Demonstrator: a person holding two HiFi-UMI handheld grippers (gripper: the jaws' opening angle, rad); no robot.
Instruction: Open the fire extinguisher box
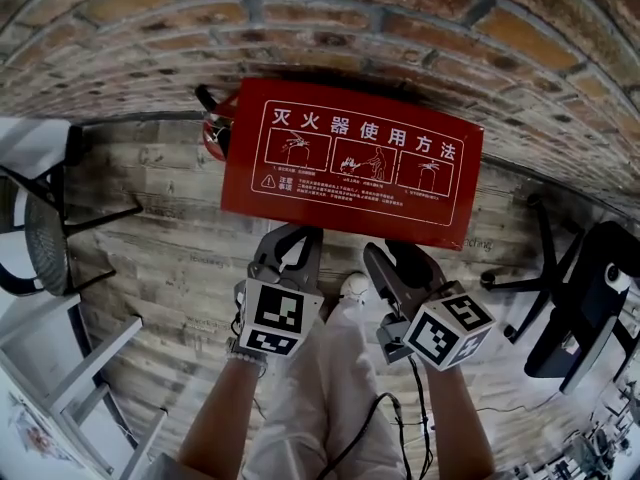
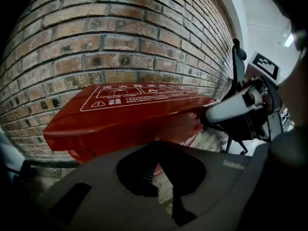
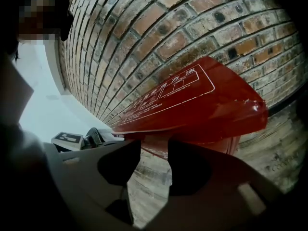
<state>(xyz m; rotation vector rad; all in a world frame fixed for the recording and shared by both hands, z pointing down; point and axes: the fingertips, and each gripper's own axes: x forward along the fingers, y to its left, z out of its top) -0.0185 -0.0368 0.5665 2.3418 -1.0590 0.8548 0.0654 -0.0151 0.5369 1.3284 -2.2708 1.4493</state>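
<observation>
The red fire extinguisher box stands on the wooden floor against the brick wall. Its lid [image 1: 350, 158], printed with white use instructions, is tilted up at the front; the lid [image 2: 125, 109] overhangs the red body below it [image 3: 192, 150]. A black hose and red extinguisher top [image 1: 212, 128] show at the box's left end. My left gripper [image 1: 292, 240] and right gripper [image 1: 400, 258] sit side by side at the lid's front edge. The left gripper [image 2: 156, 170] shows a narrow gap with nothing in it. The right gripper [image 3: 154, 162] is open and empty beneath the lid [image 3: 192, 100].
A black office chair base [image 1: 560, 298] stands at the right and another chair [image 1: 40, 228] at the left. A white frame [image 1: 70, 368] lies at the lower left. The person's white trousers [image 1: 330, 398] and a shoe [image 1: 352, 286] are between the grippers.
</observation>
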